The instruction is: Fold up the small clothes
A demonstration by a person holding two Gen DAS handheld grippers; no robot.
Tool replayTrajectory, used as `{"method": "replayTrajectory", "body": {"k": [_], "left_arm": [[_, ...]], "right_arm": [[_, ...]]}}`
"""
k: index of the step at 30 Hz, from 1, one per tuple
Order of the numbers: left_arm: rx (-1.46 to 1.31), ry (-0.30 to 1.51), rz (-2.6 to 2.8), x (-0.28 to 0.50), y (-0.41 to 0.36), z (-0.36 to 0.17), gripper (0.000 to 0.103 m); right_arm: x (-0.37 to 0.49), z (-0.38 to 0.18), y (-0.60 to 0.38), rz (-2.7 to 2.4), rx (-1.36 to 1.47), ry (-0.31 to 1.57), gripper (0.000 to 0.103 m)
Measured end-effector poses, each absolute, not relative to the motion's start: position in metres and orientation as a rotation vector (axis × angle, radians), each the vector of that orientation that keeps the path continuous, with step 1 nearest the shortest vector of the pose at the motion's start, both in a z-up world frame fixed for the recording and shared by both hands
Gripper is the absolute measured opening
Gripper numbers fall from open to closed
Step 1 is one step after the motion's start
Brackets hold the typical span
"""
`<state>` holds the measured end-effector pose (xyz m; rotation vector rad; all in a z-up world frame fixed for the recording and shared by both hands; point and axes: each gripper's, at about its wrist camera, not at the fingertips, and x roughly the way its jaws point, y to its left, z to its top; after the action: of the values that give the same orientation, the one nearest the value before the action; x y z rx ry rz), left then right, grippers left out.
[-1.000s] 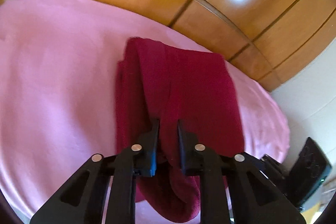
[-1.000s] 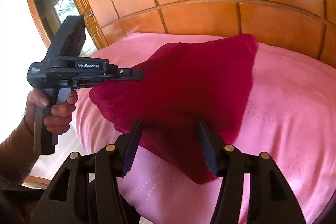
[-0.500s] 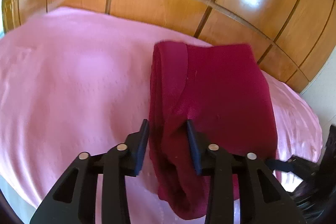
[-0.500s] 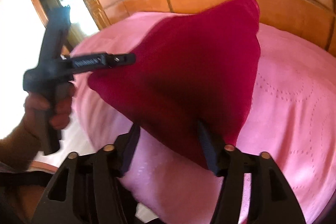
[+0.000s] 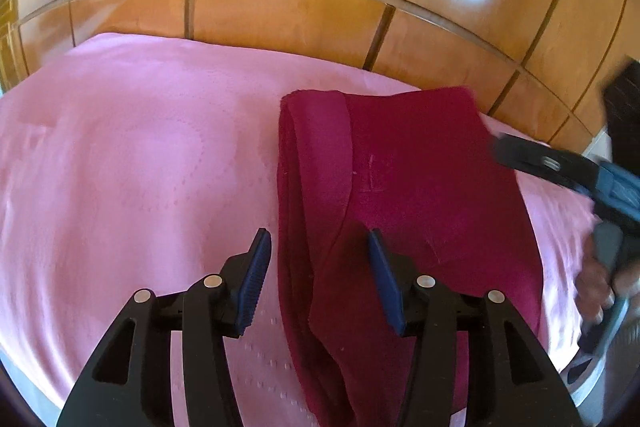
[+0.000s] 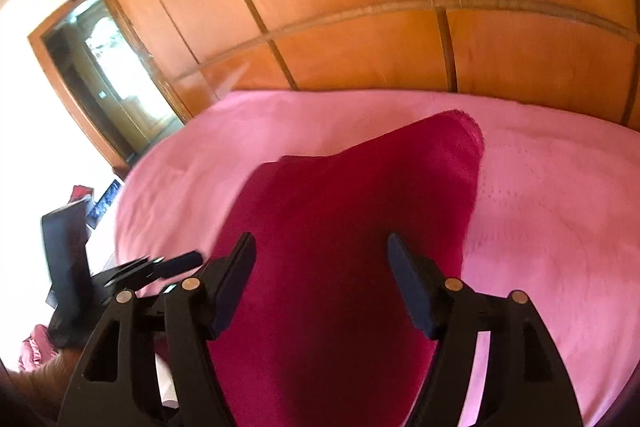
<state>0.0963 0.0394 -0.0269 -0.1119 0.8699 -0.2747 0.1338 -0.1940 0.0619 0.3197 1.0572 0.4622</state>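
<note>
A dark red folded garment [image 5: 404, 195] lies on the pink bedspread [image 5: 140, 167]. It also shows in the right wrist view [image 6: 348, 235]. My left gripper [image 5: 318, 283] is open, its jaws spread over the garment's near left edge and holding nothing. My right gripper [image 6: 320, 279] is open above the garment's near end and empty. In the left wrist view the right gripper [image 5: 560, 167] shows blurred at the garment's right side. In the right wrist view the left gripper [image 6: 152, 267] shows blurred at the lower left.
Wooden panelled wardrobe doors [image 5: 300, 11] stand right behind the bed. A mirror in a wooden frame [image 6: 104, 75] is at the left in the right wrist view. Small items [image 6: 96, 203] lie beside the bed's left edge.
My left gripper has opened and let go of the garment, which now lies flat on the bed. My right gripper stays open and has moved over the garment. Both grippers have shifted.
</note>
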Motion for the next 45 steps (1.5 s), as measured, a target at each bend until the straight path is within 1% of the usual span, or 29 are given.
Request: {"method": "replayTrajectory", "body": {"k": [3,6,8,10,12,13,14,16,18,19,23,28,30,31,32,34,35,36,37,38,41,45], "left_arm": [[-0.107,0.875,-0.290,0.099,0.037,-0.031,0.049],[-0.083,0.867,-0.288,0.099,0.033,-0.032,0.049],[-0.076,0.865,-0.292,0.098,0.033,-0.034,0.049],[-0.079,0.866,-0.297,0.098,0.035,-0.034,0.049],[-0.079,0.865,-0.297,0.098,0.035,-0.033,0.049],[-0.079,0.865,-0.296,0.098,0.035,-0.033,0.049],[-0.078,0.865,-0.296,0.098,0.035,-0.033,0.049],[-0.080,0.865,-0.296,0.098,0.036,-0.033,0.049],[-0.084,0.862,-0.287,0.097,0.037,-0.033,0.056],[-0.088,0.860,-0.282,0.097,0.038,-0.034,0.057],[-0.113,0.868,-0.297,0.099,0.041,-0.036,0.057],[-0.188,0.890,-0.351,0.102,0.051,-0.045,0.057],[-0.249,0.904,-0.386,0.105,0.058,-0.050,0.057],[-0.309,0.914,-0.414,0.107,0.064,-0.056,0.057],[-0.362,0.923,-0.441,0.109,0.069,-0.061,0.057],[-0.490,0.942,-0.515,0.113,0.079,-0.073,0.051],[-0.536,0.939,-0.543,0.113,0.082,-0.078,0.047],[-0.570,0.934,-0.566,0.113,0.085,-0.081,0.041],[-0.609,0.925,-0.595,0.111,0.089,-0.082,0.038],[-0.646,0.911,-0.626,0.108,0.093,-0.082,0.033],[-0.687,0.865,-0.685,0.097,0.100,-0.075,0.032],[-0.699,0.808,-0.711,0.078,0.111,-0.056,0.032]], "right_arm": [[0.151,0.035,-0.190,0.438,0.306,1.119,0.071],[0.152,0.034,-0.186,0.446,0.263,1.109,0.072],[0.151,0.037,-0.188,0.467,0.268,1.092,0.078],[0.145,0.043,-0.195,0.481,0.290,1.068,0.080],[0.143,0.049,-0.203,0.487,0.337,1.042,0.084],[0.141,0.053,-0.209,0.476,0.363,1.026,0.090],[0.142,0.055,-0.212,0.463,0.380,1.015,0.093],[0.139,0.057,-0.227,0.439,0.440,1.001,0.093],[0.136,0.053,-0.240,0.419,0.485,1.006,0.093],[0.135,0.050,-0.246,0.409,0.501,1.016,0.093],[0.128,0.030,-0.262,0.399,0.583,1.073,0.093],[0.120,0.009,-0.255,0.477,0.640,1.140,0.093],[0.117,0.002,-0.251,0.509,0.667,1.156,0.089],[0.115,0.000,-0.249,0.521,0.678,1.156,0.085],[0.114,-0.001,-0.247,0.540,0.685,1.159,0.077],[0.113,0.002,-0.246,0.550,0.694,1.160,0.067],[0.111,0.007,-0.246,0.555,0.690,1.152,0.059],[0.109,0.010,-0.247,0.560,0.685,1.146,0.056],[0.109,0.018,-0.244,0.572,0.672,1.135,0.051],[0.111,0.027,-0.240,0.585,0.652,1.123,0.048],[0.109,0.054,-0.225,0.642,0.611,1.077,0.044],[0.113,0.093,-0.198,0.741,0.561,1.001,0.043]]}}
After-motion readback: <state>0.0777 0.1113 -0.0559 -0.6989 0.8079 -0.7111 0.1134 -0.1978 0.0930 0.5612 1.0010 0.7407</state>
